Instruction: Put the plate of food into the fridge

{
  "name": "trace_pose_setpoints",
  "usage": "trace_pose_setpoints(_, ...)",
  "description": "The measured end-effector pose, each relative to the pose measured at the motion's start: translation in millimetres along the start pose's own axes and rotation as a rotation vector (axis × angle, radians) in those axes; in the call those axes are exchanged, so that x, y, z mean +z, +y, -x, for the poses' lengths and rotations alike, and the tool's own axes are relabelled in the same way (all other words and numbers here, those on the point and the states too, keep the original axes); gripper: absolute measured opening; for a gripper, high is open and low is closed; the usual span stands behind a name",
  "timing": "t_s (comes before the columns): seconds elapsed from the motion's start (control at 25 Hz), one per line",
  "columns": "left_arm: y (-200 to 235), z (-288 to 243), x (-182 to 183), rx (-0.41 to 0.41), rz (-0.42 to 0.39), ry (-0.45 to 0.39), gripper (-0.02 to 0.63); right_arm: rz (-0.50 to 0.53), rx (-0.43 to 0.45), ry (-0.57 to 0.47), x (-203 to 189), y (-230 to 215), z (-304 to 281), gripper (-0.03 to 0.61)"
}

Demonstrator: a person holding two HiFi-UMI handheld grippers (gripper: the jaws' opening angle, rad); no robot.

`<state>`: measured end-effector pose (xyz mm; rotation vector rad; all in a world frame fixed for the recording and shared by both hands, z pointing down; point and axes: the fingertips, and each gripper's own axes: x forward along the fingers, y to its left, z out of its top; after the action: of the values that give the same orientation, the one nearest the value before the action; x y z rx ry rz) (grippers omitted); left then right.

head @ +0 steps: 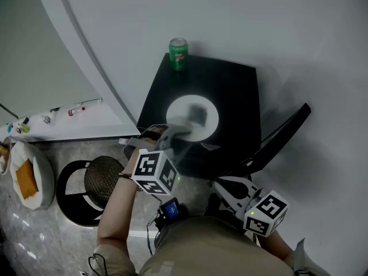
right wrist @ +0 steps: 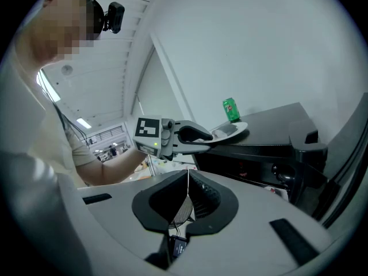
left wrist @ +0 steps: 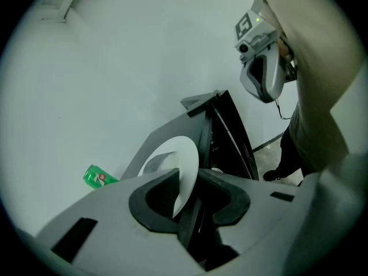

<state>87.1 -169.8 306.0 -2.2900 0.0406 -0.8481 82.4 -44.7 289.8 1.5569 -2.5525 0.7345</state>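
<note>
White and round, the plate (head: pixel 179 109) sat on top of the black fridge (head: pixel 233 88), with a grey piece of food (head: pixel 197 112) lying on it and a green can (head: pixel 178 53) standing upright well behind it, near the back edge of the same top. The fridge door (head: pixel 283 132) stood swung open to the right, so the plate was on the fridge and not inside it. The person's left forearm (head: pixel 115 203) reached forward and up from the body, bare below the sleeve, and the left gripper (head: pixel 175 132) at its end tilted downward onto the near rim of the plate. In the left gripper view the rim ran straight between the two dark pads, which were closed against it from either side, gripping the plate at its edge. The right gripper (head: pixel 218 183) was held low and close to the person's body, just beside the bottom of the open door, pointing toward the fridge front and only slightly downward. Its jaws were pressed together with nothing between them, and it touched neither the plate nor the fridge.
</note>
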Motion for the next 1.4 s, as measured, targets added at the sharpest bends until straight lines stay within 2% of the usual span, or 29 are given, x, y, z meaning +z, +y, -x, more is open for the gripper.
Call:
trace_pose_setpoints(0.2,-2.6,3.4,-0.3,0.008,-0.003,-0.008,0.092,-0.039,-0.004,0.001,-1.3,-4.0,-3.8,0.021)
trace_pose_setpoints(0.44,-5.6,7.7,0.3,-0.007,0.009,-0.028,0.092,-0.135,-0.087,-0.018,2.9,-28.3,-5.2,0.021)
trace_pose_setpoints(0.8,-14.2,14.5,-0.6,-0.025,-0.008,-0.054,0.089,-0.195,-0.103,-0.03,10.9,-48.0,-19.0,0.021)
trace_pose_setpoints(1.12,-24.4,23.9,0.0,-0.043,-0.02,-0.075,0.089,-0.371,-0.04,-0.081,18.2,-55.2,-35.1,0.021)
trace_pose_setpoints(1.4,-30.8,32.3,0.0,-0.059,-0.029,-0.098,0.089,-0.547,0.05,-0.152,33.2,-53.0,-45.2,0.025)
